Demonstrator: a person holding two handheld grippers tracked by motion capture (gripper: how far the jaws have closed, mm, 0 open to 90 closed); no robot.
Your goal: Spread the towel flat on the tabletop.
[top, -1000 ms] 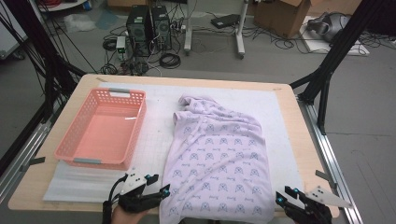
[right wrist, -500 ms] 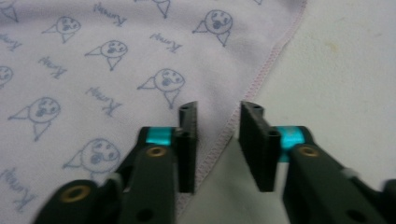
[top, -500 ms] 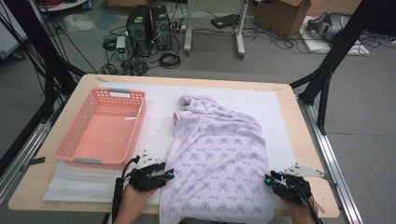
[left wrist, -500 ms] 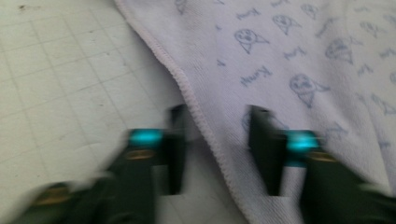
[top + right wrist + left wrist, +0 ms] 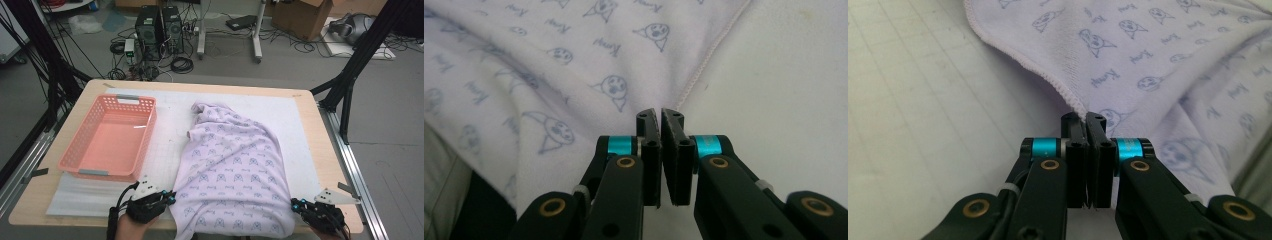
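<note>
A pale lilac cloth (image 5: 230, 165) printed with small blue animal faces lies spread over the middle of the table, its near end hanging over the front edge. My left gripper (image 5: 172, 196) sits at the cloth's near left corner. In the left gripper view the cloth's stitched hem (image 5: 1068, 92) runs into the gripper (image 5: 1083, 117), whose jaws have just been closing and are now shut on it. My right gripper (image 5: 295, 202) is at the near right corner. Its jaws have also just closed, and the gripper (image 5: 660, 114) pinches the cloth's edge (image 5: 704, 60).
A salmon-pink plastic basket (image 5: 67, 160) with nothing in it stands on the left of the table. A white gridded mat (image 5: 165, 125) covers most of the wooden tabletop (image 5: 330, 150). Computers and cables lie on the floor beyond the far edge.
Both grippers came inward from the table's front edge to the cloth's near corners. Their jaws went from open to shut on the hem.
</note>
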